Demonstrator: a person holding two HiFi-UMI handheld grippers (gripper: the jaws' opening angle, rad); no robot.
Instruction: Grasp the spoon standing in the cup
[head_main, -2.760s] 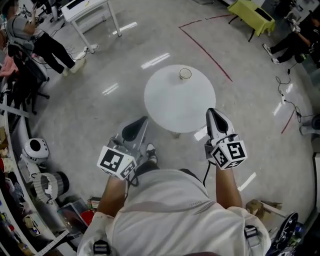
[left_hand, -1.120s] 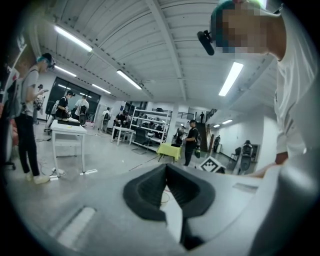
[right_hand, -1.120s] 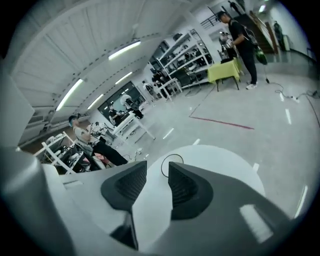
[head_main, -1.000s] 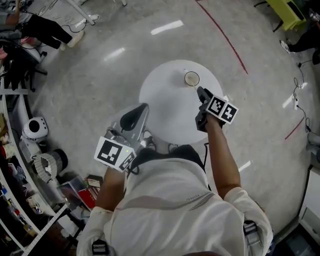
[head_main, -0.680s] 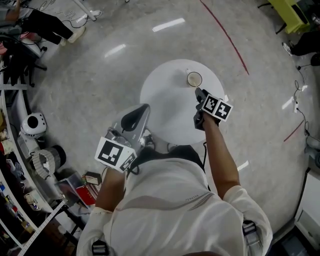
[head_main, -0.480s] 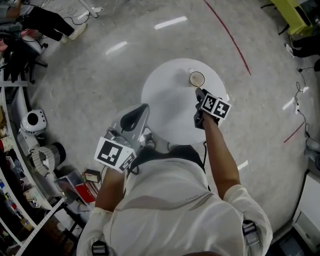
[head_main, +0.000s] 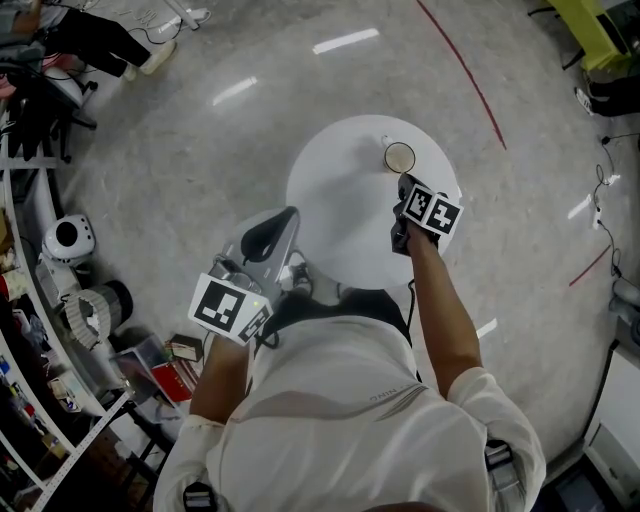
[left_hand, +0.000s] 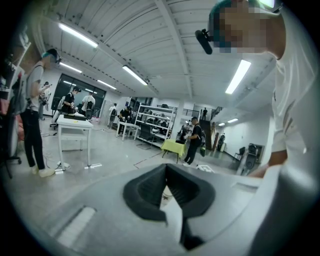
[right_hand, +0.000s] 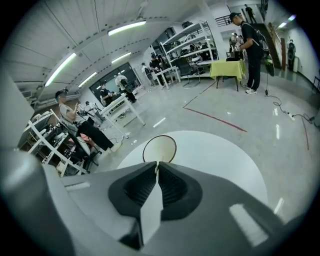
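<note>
A white cup (head_main: 399, 157) with a dark rim stands at the far right of the round white table (head_main: 340, 210). My right gripper (head_main: 404, 182) reaches over the table, its tips at the cup's near rim. In the right gripper view the cup (right_hand: 159, 148) sits just beyond the gripper (right_hand: 156, 163). The jaws are closing, with a thin white sliver, the spoon's handle (right_hand: 156, 167), pinched between the tips. From the head view the spoon cannot be made out. My left gripper (head_main: 285, 220) hangs shut and holds nothing, low at the table's near left edge. In its own view the left gripper (left_hand: 165, 170) points across the room.
The table stands alone on a glossy grey floor with a red line (head_main: 470, 75). Shelves and clutter run along the left, with a white round device (head_main: 67, 240). People stand by white tables (right_hand: 120, 107) and a yellow table (right_hand: 226, 69) further off.
My right gripper crossed from the table's near edge to the cup and has held there for the last second. The left gripper has stayed put.
</note>
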